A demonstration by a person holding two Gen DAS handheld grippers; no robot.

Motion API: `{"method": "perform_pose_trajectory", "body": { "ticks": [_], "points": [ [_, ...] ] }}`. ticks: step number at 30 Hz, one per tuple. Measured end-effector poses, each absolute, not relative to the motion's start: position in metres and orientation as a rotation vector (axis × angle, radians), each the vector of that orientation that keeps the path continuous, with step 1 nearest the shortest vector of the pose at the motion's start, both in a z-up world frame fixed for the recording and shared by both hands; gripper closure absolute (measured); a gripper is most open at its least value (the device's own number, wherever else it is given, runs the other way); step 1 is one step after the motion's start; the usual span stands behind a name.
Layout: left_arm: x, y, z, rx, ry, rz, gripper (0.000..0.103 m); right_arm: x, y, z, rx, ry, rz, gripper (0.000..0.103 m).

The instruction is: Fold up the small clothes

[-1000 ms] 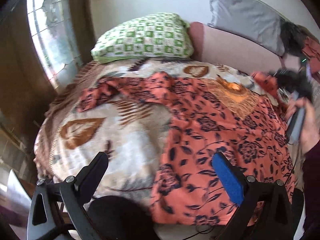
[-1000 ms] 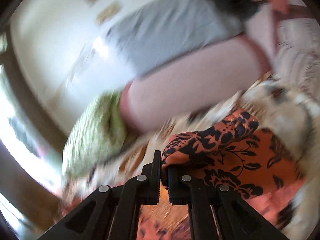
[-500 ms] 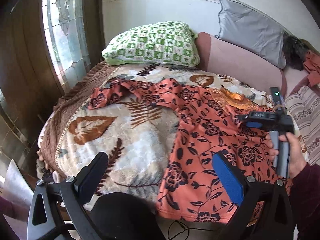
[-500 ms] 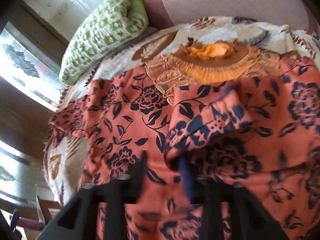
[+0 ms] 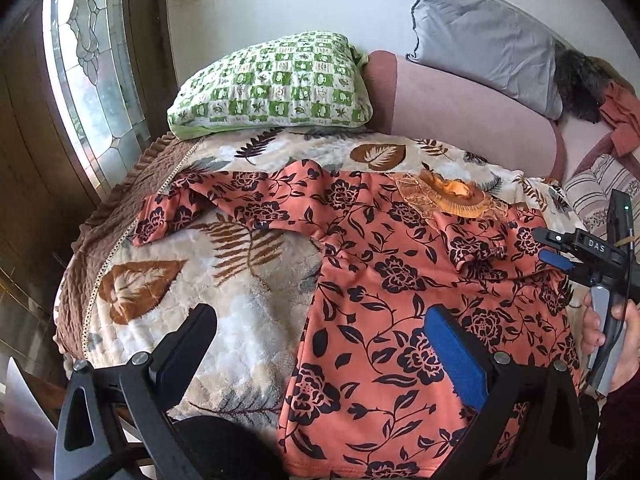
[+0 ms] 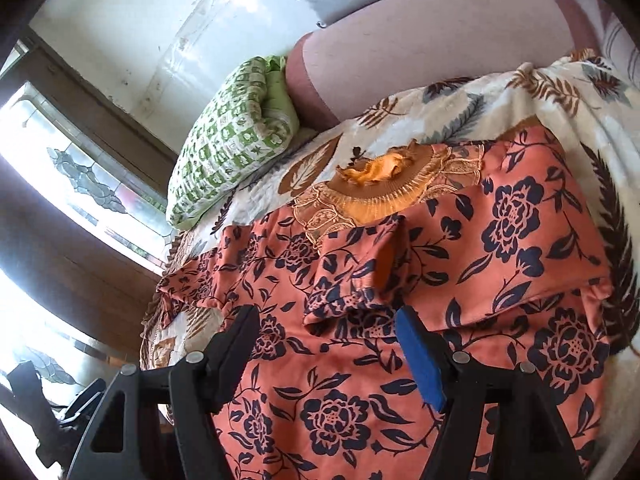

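Lying flat on a leaf-patterned blanket [image 5: 248,308]: an orange floral top [image 5: 400,320], one sleeve folded inward across the chest near the embroidered neckline [image 6: 376,188], the other sleeve [image 5: 208,204] stretched out toward the window side. Hovering over the near hem, left gripper [image 5: 320,352], jaws spread wide, holding nothing. Hovering just before the folded sleeve's cuff, right gripper [image 6: 324,344], jaws likewise apart and empty. Propped behind the blanket, a green checked pillow [image 5: 272,88].
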State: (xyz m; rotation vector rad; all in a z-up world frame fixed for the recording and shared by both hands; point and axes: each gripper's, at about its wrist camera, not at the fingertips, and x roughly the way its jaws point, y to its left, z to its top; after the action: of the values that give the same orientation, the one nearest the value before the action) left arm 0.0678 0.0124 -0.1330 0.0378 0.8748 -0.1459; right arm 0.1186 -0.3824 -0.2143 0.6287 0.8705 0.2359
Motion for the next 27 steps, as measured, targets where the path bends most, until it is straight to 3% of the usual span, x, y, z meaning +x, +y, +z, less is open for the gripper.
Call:
{"method": "perform_pose_trajectory", "body": {
  "ticks": [19,27],
  "points": [
    [0.014,0.024,-0.098,0.123,0.757,-0.087,0.0,0.078,-0.366,-0.154,0.707,0.728,0.341,0.029],
    [0.028,0.023,-0.097,0.143,0.781,-0.022,0.0,0.063,-0.393,-0.165,0.741,0.703,0.329,0.029]
  ]
}}
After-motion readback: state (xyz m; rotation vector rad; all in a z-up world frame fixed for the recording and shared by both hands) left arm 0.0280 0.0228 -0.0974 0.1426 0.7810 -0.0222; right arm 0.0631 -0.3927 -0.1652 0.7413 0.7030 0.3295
